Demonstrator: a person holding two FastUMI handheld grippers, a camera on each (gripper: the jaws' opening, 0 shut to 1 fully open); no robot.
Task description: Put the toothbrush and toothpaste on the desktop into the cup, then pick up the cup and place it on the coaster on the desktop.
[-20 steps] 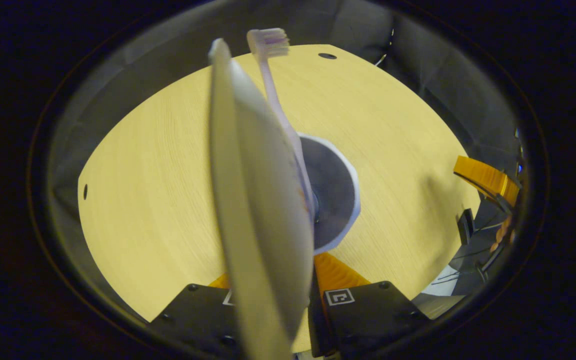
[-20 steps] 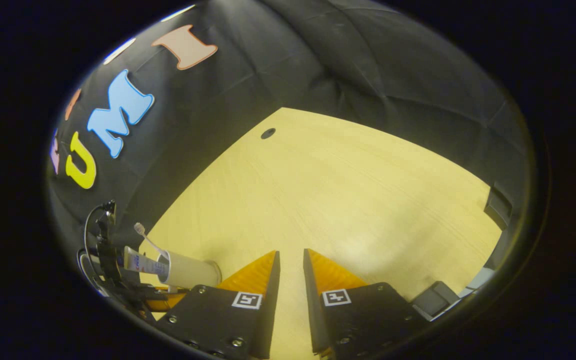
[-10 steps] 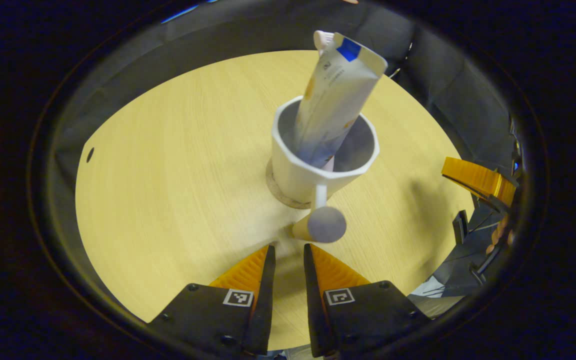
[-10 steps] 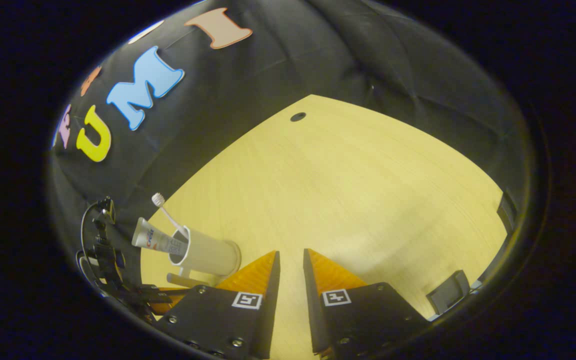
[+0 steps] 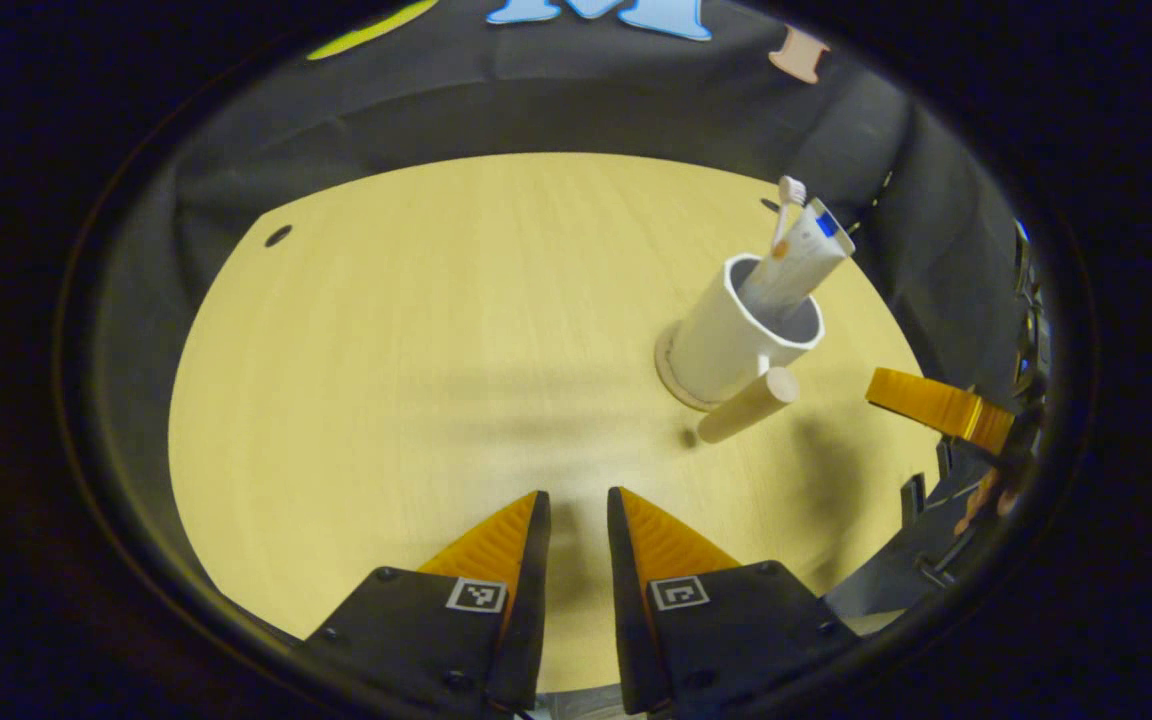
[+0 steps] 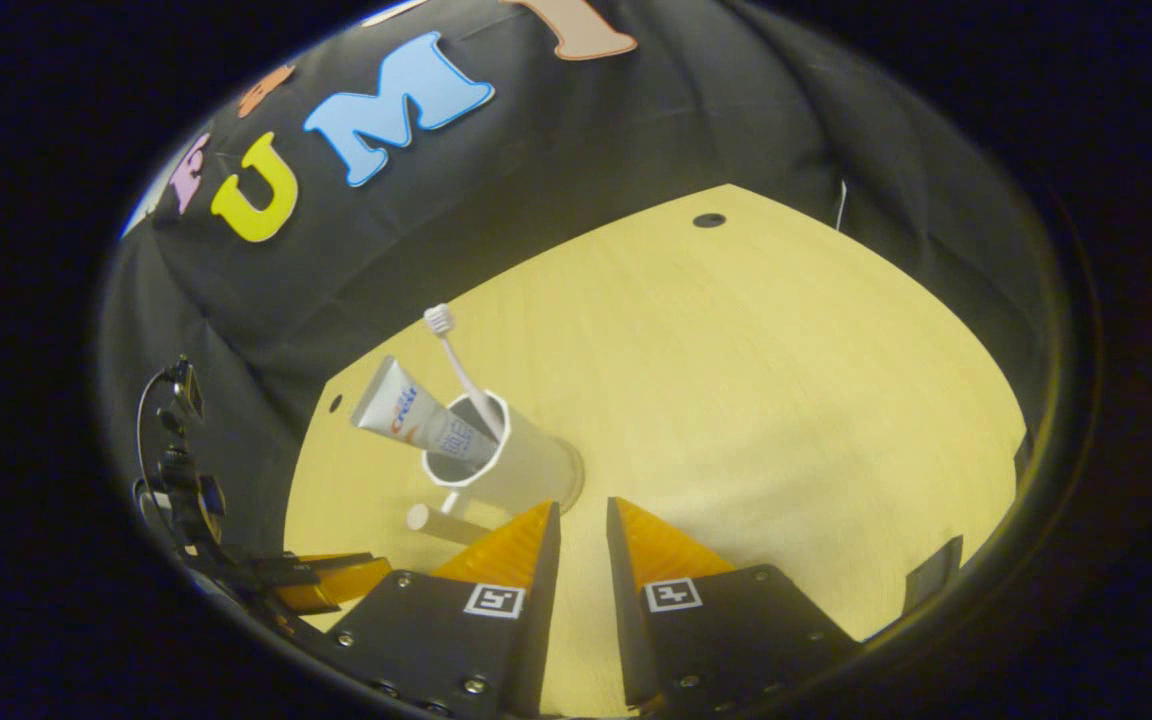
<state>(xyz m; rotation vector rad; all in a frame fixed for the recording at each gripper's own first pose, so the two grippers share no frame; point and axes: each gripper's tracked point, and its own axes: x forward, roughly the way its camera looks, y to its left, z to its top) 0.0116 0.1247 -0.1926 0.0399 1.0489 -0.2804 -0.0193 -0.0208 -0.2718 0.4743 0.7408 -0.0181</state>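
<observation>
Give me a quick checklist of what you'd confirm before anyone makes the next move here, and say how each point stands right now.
1. Toothbrush in the cup: ok, its head sticks up above the rim.
2. Toothpaste in the cup: ok, it leans out over the rim.
3. Cup on the coaster: ok, a round disc shows under its base.
4. Cup upright: ok, standing, with its wooden handle pointing sideways.
5. Left gripper free of the cup: ok, apart from it, nothing between its nearly closed fingers.
6. Right gripper free: ok, holding nothing, fingers nearly closed.
</observation>
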